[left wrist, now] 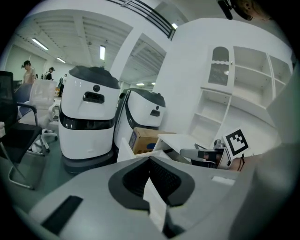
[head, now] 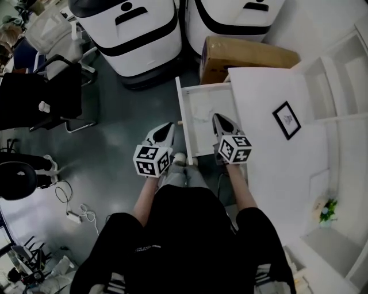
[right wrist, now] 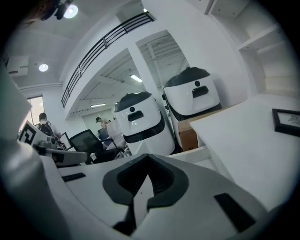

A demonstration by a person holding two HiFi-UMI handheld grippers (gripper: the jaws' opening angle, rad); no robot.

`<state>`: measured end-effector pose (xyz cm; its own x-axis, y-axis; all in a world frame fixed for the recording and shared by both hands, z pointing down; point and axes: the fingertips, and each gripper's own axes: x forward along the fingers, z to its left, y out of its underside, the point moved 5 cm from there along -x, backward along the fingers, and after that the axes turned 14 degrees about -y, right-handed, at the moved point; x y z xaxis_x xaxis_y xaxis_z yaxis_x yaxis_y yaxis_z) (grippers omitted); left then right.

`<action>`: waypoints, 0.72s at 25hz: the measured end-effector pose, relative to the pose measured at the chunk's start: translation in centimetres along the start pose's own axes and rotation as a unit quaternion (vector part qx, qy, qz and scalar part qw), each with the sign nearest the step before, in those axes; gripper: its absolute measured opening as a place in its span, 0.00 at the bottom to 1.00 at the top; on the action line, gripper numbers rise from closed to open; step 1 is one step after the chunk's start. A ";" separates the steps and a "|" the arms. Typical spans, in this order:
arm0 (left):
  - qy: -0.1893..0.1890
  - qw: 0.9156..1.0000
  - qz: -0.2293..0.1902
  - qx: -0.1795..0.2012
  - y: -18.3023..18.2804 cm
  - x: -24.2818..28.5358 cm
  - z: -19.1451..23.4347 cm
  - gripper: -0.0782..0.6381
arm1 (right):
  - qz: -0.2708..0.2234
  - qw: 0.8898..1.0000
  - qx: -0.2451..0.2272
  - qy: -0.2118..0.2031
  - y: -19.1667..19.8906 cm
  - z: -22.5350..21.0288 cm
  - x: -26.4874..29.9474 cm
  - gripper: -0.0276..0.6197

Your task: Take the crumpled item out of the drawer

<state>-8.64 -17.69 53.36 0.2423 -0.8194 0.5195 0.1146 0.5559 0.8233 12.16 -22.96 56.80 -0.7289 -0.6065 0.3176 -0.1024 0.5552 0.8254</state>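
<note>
The white drawer [head: 183,115] stands pulled out from the white desk [head: 264,149]. Something pale and crumpled [head: 199,113] lies on its floor, hard to make out against the white. My right gripper [head: 217,118] hovers over the drawer's near right part, jaws shut and empty. My left gripper [head: 168,126] hangs just left of the drawer, over the floor, shut with nothing in it. The drawer's side [left wrist: 123,151] shows ahead of the left gripper [left wrist: 150,161] in its own view. In the right gripper view the drawer edge [right wrist: 197,154] lies beyond the right gripper [right wrist: 147,158].
Two large white machines [head: 132,34] [head: 230,17] stand beyond the drawer, with a cardboard box [head: 247,57] beside them. A framed picture [head: 286,119] lies on the desk. A black chair [head: 46,92] is at left, white shelves [head: 339,80] at right, cables [head: 75,212] on the floor.
</note>
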 end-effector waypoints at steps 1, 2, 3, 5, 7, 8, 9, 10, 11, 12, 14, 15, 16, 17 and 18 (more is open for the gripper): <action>0.001 1.000 0.006 0.000 0.1 0.7 0.3 0.11 | 0.006 1.000 0.009 0.003 0.6 -0.5 0.6 0.03; 0.001 1.000 0.013 -0.002 0.3 1.4 0.6 0.11 | 0.013 1.000 0.016 0.007 1.2 -1.0 1.1 0.03; 0.000 1.000 0.019 -0.005 0.5 2.0 0.8 0.11 | 0.020 1.000 0.022 0.011 1.8 -1.6 1.6 0.03; -0.007 1.000 0.027 -0.009 0.9 3.3 1.4 0.11 | 0.034 0.999 0.030 0.015 3.0 -2.7 2.6 0.03; -0.016 0.999 0.038 -0.015 1.6 4.3 1.9 0.11 | 0.049 0.998 0.045 0.017 4.5 -3.7 3.6 0.03; -0.017 0.999 0.043 -0.018 2.0 4.8 2.0 0.11 | 0.057 0.997 0.055 0.021 5.4 -4.3 3.9 0.03; -0.016 0.998 0.048 -0.021 2.4 5.2 2.0 0.11 | 0.065 0.995 0.066 0.029 6.3 -4.9 4.2 0.03; -0.015 0.998 0.052 -0.022 2.7 5.5 2.0 0.11 | 0.071 0.994 0.075 0.038 7.0 -5.5 4.4 0.03; -0.012 0.998 0.055 -0.023 3.0 5.8 2.0 0.11 | 0.075 0.993 0.084 0.045 7.7 -6.1 4.7 0.03; -0.009 0.998 0.058 -0.023 3.2 6.0 2.0 0.11 | 0.077 0.992 0.091 0.049 8.2 -6.5 5.0 0.03; -0.004 0.998 0.065 -0.024 3.7 6.4 1.9 0.11 | 0.083 0.990 0.102 0.053 9.2 -7.4 5.7 0.03; -0.003 0.997 0.069 -0.024 4.0 6.6 2.0 0.11 | 0.087 0.989 0.104 0.057 9.6 -7.8 6.0 0.03; -0.003 0.997 0.073 -0.025 4.3 6.8 2.1 0.11 | 0.092 0.988 0.104 0.063 10.0 -8.2 6.4 0.03; -0.003 0.997 0.076 -0.026 4.5 7.0 2.2 0.11 | 0.097 0.988 0.103 0.069 10.3 -8.6 6.8 0.06; -0.004 0.997 0.079 -0.027 4.8 7.2 2.3 0.11 | 0.102 0.987 0.102 0.075 10.6 -9.0 7.2 0.10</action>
<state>-8.55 -21.28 61.56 0.2543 -0.7217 0.6438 0.1263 0.6847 0.7178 11.90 -26.56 72.00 -0.6423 -0.5394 0.5445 -0.1102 0.7681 0.6308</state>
